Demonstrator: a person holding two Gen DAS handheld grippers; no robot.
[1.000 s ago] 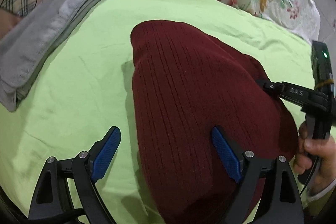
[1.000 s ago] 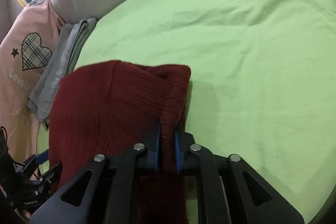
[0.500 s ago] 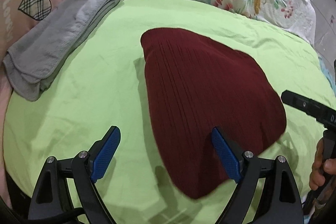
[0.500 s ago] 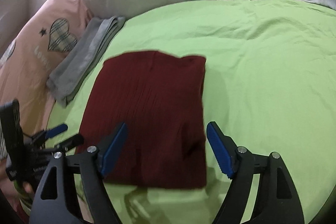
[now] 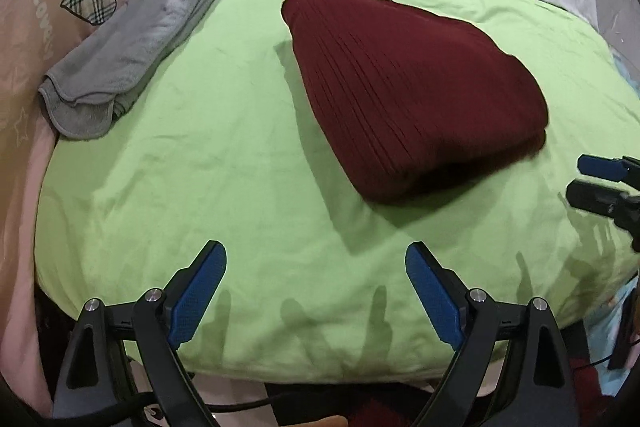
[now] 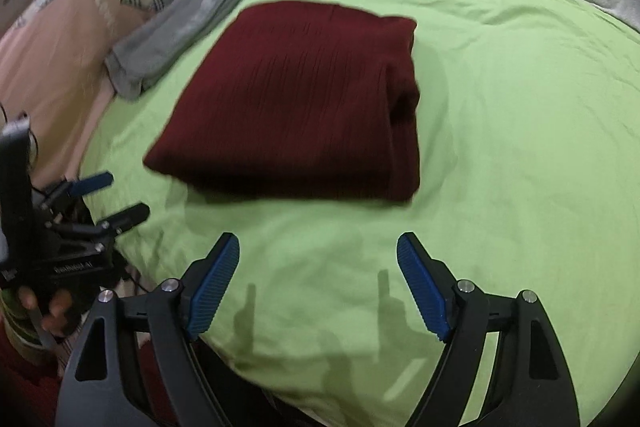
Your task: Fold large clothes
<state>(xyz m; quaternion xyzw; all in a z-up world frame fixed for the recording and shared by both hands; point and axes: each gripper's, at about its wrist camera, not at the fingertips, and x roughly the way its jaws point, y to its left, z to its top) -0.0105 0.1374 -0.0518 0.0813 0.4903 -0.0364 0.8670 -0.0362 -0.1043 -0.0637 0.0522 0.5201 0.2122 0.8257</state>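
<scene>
Dark red ribbed knit sweater point(image 5: 412, 87) now lies free as a folded block in the middle of the lime green bed sheet point(image 5: 224, 163); a second ago the right tool point(image 6: 318, 283) was clamped on its edge, but both that and the left tool point(image 5: 316, 295) have pulled back to the near edge with jaws spread and empty. That suggests this fold is done. Farther left, a folded grey towel point(image 5: 132, 47) rests against a pink heart-print pillow point(image 5: 60, 11).
</scene>
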